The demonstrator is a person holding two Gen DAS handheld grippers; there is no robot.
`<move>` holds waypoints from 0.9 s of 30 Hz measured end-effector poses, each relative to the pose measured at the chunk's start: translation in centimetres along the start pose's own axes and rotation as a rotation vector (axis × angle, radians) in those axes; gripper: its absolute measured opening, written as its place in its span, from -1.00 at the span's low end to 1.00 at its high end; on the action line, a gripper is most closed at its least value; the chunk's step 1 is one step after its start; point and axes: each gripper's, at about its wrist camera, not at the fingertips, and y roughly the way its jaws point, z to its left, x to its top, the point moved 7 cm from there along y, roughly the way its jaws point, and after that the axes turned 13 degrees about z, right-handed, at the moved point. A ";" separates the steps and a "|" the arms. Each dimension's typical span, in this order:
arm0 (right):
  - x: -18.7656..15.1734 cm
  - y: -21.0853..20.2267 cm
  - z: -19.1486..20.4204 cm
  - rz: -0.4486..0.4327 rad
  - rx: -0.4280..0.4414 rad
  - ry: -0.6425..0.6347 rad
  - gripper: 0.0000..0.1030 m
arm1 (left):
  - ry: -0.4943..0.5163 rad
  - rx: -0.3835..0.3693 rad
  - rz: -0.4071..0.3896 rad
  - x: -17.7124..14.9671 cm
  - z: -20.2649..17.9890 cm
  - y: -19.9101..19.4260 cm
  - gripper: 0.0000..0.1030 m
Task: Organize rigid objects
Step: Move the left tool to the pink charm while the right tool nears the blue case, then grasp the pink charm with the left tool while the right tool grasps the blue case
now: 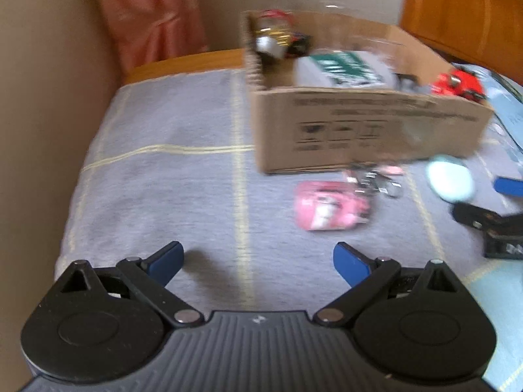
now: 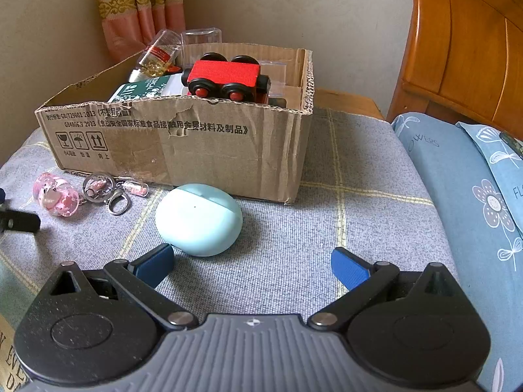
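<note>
Lying just ahead of right gripper (image 2: 253, 263) | earbud case (image 2: 198, 219); jaws apart

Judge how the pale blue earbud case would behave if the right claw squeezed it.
The earbud case looks smooth and rounded, so it may slip between the pads. It probably stays rigid. Resting on the soft blanket, it seems unlikely to roll far.

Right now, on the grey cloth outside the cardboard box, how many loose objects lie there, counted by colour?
Light blue: 1, the oval case
Pink: 1, the pink keychain charm with its metal rings
Total: 2, both in front of the cardboard box
</note>
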 end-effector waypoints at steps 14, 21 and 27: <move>-0.3 0.4 0.4 -0.016 -0.002 0.002 1.00 | -0.006 -0.022 -0.086 1.2 -3.0 1.2 0.57; 0.1 0.5 1.5 -0.019 0.018 -0.024 1.00 | 0.024 -0.020 -0.106 1.6 -3.4 0.9 0.03; 0.9 1.0 3.1 -0.025 0.043 -0.068 1.00 | 0.028 -0.030 -0.107 1.8 -3.3 0.9 0.02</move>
